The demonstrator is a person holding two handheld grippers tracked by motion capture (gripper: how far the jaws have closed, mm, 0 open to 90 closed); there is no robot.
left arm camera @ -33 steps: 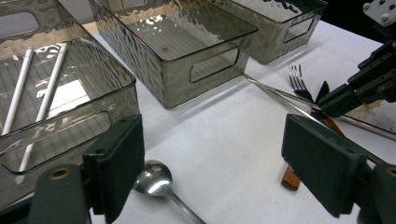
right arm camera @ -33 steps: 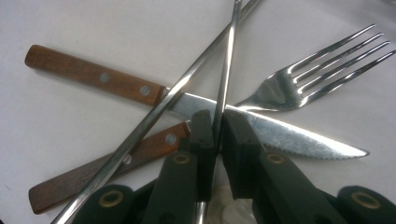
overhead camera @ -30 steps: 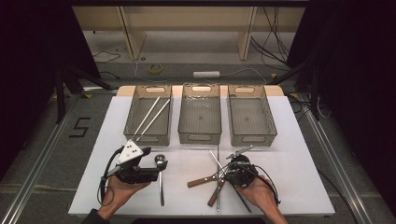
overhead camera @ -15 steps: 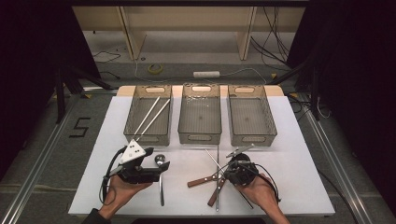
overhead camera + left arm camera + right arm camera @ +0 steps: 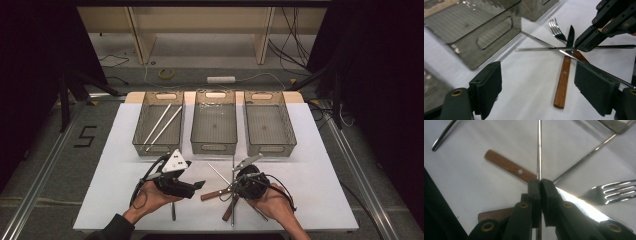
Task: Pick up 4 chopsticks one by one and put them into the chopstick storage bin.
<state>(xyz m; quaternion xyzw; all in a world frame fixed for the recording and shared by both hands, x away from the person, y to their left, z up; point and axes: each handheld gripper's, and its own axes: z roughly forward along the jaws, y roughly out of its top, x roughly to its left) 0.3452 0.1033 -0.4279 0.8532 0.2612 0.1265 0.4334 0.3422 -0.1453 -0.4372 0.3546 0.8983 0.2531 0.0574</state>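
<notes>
Gripping a thin metal rod [image 5: 539,150], the right tongs [image 5: 540,182] have their pads pressed together on it, the rod running straight out from between them over the white worktop [image 5: 320,175]. In the high view the right tongs [image 5: 239,184] sit over a heap of cutlery near the front edge, well short of the three bins [image 5: 213,148]. Under them lie two wooden-handled knives [image 5: 509,166] crossed with a fork [image 5: 614,191]. The left tongs [image 5: 537,92] stand wide open with nothing between the pads, pointing at the same heap; one brown knife handle [image 5: 562,82] lies ahead of them, and the fork [image 5: 556,28] farther off. In the high view the left tongs [image 5: 198,186] are just beside the heap. Two long rods [image 5: 161,125] rest in the left bin.
</notes>
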